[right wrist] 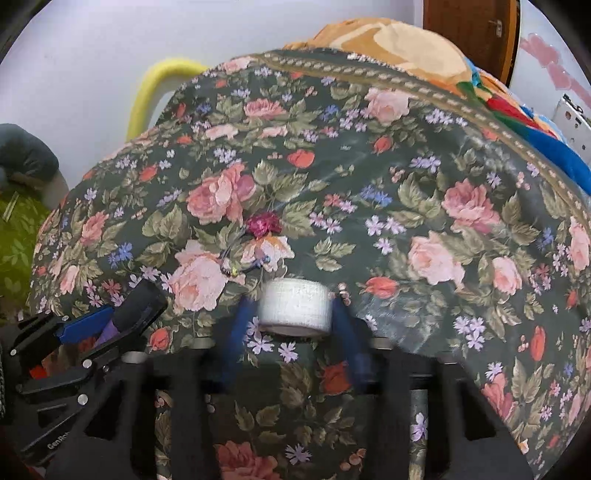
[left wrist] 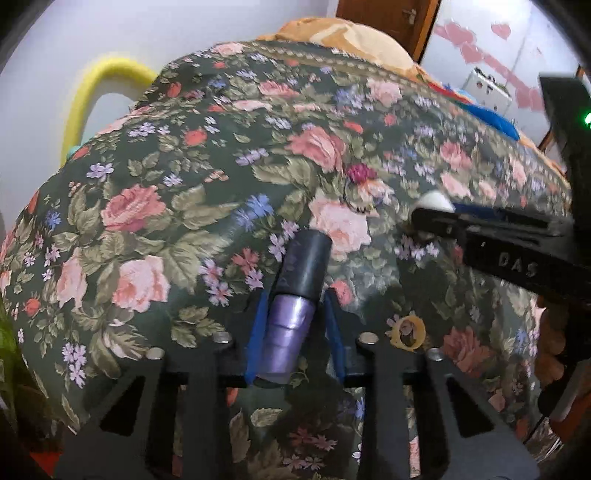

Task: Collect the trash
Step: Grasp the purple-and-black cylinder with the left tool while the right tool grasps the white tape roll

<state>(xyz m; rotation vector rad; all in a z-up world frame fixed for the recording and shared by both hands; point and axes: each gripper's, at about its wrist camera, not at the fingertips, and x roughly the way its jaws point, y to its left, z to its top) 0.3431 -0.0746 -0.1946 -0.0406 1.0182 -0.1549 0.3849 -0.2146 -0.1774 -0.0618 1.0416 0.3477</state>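
Purple and shiny, a little bottle [left wrist: 291,325] with a dark cap sits between the blue pads of the left tongs [left wrist: 297,332]. The pads press on both of its sides, so the left tongs are pinching the purple bottle. Its cap points away from the camera, over the flowery cloth [left wrist: 155,206].

The right tongs [right wrist: 295,325] have a white roll of tape [right wrist: 294,308] between their blue pads. The pads sit right at both ends of the roll, so the right tongs seem to be pinching it. This part looks a bit blurry.

The flowery cloth is dark green with pink roses and small purple flowers. Whether it covers a bed or a worktop, I cannot tell. A crumpled dark pink scrap [right wrist: 263,225] lies on the cloth, a bit beyond the white roll. Near it lies a thin, dark, wiry thing [right wrist: 240,266]; what it is, I cannot tell. A small yellow ring [left wrist: 407,332] lies on the cloth just to the right of the left tongs.

Behind the cloth there is a yellow foam tube [left wrist: 92,96] by the white wall, an orange blanket [right wrist: 399,40], and a brown door [left wrist: 388,22].
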